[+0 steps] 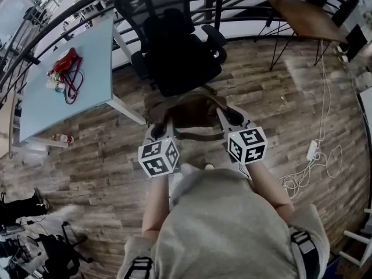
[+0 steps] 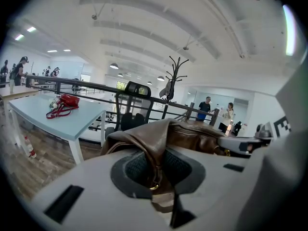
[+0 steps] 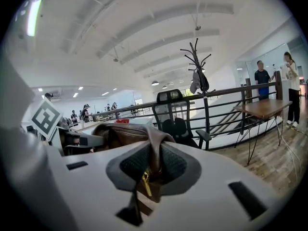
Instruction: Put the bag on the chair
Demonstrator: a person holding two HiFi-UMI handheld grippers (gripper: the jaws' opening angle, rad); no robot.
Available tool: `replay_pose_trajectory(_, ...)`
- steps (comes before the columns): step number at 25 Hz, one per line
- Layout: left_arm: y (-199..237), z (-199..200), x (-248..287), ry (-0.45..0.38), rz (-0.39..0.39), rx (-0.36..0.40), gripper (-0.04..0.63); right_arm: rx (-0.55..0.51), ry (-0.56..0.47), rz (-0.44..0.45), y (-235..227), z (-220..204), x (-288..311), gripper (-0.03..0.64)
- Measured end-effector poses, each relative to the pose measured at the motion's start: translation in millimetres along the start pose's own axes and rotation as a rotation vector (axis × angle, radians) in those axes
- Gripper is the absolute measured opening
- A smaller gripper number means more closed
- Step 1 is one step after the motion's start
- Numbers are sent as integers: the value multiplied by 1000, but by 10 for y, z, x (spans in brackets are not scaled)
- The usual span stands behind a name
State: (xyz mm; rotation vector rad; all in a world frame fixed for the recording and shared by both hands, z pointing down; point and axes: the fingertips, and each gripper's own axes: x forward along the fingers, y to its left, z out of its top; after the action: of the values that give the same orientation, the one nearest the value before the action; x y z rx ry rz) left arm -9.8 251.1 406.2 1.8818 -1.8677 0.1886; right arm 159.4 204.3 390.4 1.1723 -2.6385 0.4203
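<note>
The brown bag (image 1: 195, 110) hangs in the air between the two grippers, straight ahead at twelve o'clock and just short of the black office chair (image 1: 180, 57); it does not yet rest on the seat. The left gripper (image 1: 158, 129) has its jaws pinched tight on the bag's leather strap at the bag's nine o'clock end, a small brass ring showing between the pads; the right gripper (image 1: 232, 118) is clamped the same way on the strap at the three o'clock end, with a brass fitting caught in its grip. Holding both ends likely keeps the soft bag level and spread, so it can be lowered flat onto the seat rather than swinging from one point.

The seat faces the person and looks bare, so the way forward at twelve o'clock seems open; the chair's armrests at about eleven and one o'clock are what the bag most needs to pass between. A pale blue table (image 1: 81, 74) stands at ten o'clock with a red strapped pouch (image 1: 67, 68) lying on it; a bottle (image 1: 61, 138) lies on the floor at nine o'clock below it. A wooden table (image 1: 305, 16) sits at two o'clock; a white cable with a power strip (image 1: 313, 150) trails on the floor at three o'clock; a black railing (image 1: 218, 7) runs behind the chair.
</note>
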Motion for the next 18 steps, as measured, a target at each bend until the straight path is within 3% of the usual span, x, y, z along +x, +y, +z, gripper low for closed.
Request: replay_pose_trajectory(18,-18,9,180,-26,22,-41,46,11,2,37,-127,37,130,49)
